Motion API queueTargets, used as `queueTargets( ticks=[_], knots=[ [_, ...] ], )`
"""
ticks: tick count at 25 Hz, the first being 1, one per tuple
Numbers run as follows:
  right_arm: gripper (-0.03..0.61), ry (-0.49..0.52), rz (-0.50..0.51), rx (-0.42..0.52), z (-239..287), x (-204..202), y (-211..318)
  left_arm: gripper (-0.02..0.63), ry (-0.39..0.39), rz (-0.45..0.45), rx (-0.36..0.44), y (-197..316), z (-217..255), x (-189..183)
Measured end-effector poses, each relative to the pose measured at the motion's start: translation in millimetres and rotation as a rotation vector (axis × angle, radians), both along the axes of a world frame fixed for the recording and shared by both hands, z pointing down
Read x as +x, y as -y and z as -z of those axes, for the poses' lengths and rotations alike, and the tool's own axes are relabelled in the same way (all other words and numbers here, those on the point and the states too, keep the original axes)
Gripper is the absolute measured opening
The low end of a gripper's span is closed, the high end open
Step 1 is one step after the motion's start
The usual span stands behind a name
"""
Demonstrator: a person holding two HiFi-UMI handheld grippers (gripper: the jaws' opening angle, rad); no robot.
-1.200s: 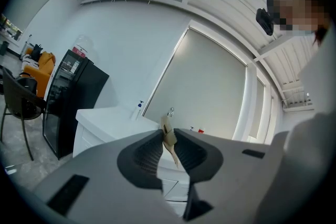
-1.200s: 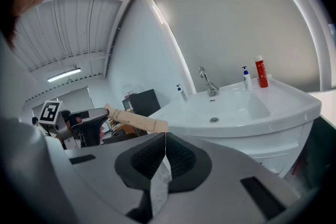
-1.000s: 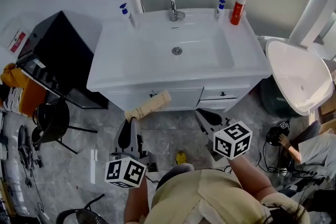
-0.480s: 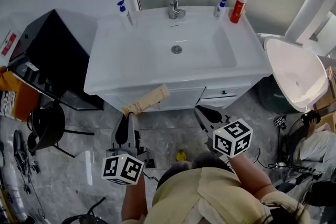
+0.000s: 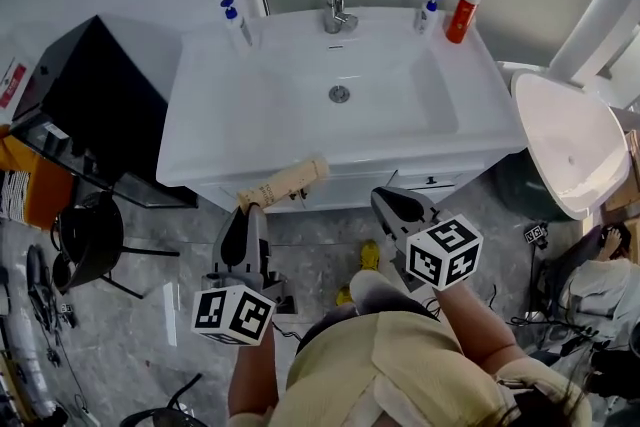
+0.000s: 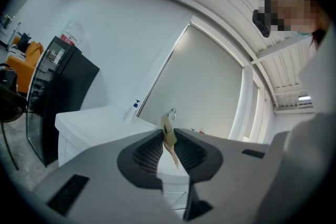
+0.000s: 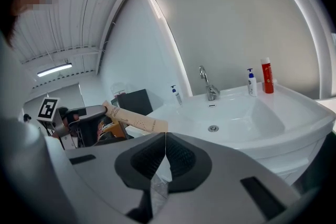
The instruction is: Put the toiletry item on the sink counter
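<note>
A long tan toiletry box sticks out to the upper right from my left gripper, which is shut on its lower end. The box's far end reaches the front edge of the white sink counter. In the left gripper view the box is pinched edge-on between the pads. My right gripper hangs below the counter front, shut with nothing in it. In the right gripper view the jaws meet and the box shows at the left.
On the counter stand a faucet, two blue-capped pump bottles and a red bottle. A black cabinet stands left of the vanity, a black stool below it. A white toilet is at the right.
The person has stepped toward the vanity, a yellow shoe now forward. The left gripper has carried the box up to the counter's front edge. The right gripper stays shut.
</note>
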State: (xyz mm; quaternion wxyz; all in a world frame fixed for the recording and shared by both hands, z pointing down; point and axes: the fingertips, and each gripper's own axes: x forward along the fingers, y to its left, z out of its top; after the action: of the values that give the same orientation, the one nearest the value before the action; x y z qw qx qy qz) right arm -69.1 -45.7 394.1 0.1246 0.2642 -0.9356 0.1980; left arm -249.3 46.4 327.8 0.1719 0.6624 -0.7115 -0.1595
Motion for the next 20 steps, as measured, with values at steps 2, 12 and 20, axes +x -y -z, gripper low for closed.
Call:
queueTargets(
  ticks=[2,12,20],
  knots=[
    [0.026,0.003,0.005,0.008,1.6,-4.9,14.2,0.095,0.0,0.006,-0.008,11.0,-0.1,-3.0],
    [0.026,0.008,0.029,0.014,6.9,-17.1,85.8,0.095,-0.018,0.001,-0.038,82.6,-5.9,-6.8],
    [0.026,0.015,0.042,-0.005,3.0,-11.6,136.0,0.095,-0.001,-0.003,-0.061,138.1,-8.3,2.5]
  ],
)
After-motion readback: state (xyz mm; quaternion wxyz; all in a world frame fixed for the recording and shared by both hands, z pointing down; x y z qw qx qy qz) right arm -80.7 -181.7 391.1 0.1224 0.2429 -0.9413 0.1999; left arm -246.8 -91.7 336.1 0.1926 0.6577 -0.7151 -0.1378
